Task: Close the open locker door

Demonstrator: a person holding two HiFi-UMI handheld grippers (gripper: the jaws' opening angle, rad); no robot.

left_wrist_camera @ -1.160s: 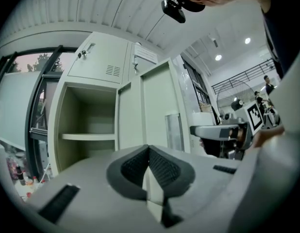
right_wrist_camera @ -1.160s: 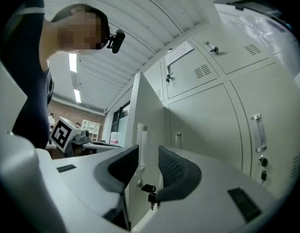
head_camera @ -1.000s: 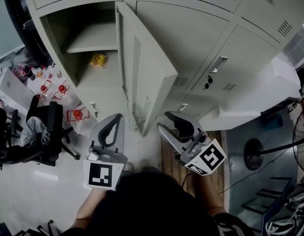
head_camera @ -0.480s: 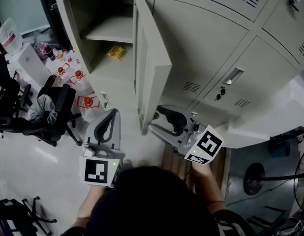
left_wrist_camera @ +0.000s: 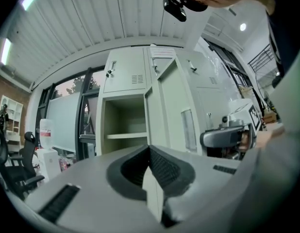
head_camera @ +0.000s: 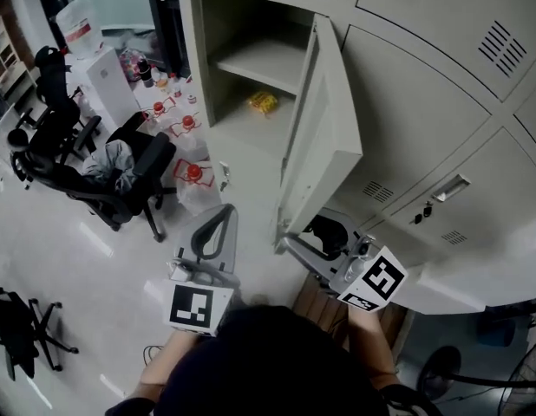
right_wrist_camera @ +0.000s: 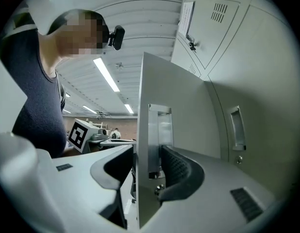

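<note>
The grey locker door [head_camera: 324,137] stands wide open in front of its compartment [head_camera: 218,59], where a yellow packet [head_camera: 263,102] lies on the floor below a shelf. My right gripper [head_camera: 307,232] is at the door's lower free edge. In the right gripper view the door [right_wrist_camera: 184,106] runs between the jaws of this gripper [right_wrist_camera: 150,164]. Those jaws have just been opening and stand wide, the left one clear of the metal. My left gripper [head_camera: 218,217] hangs left of the door, shut and empty, its pads meeting [left_wrist_camera: 150,152]. The left gripper view looks at the door [left_wrist_camera: 174,110].
Closed lockers [head_camera: 441,102] fill the wall to the right. Office chairs [head_camera: 120,176], red-capped bottles in bags [head_camera: 192,172] and a white box [head_camera: 107,81] crowd the floor at the left. A wooden board [head_camera: 313,306] lies under my right hand.
The head view has swung, so the locker now sits further right. My right gripper has come up to the door's lower edge with its jaws wider. The left gripper has shifted slightly alongside.
</note>
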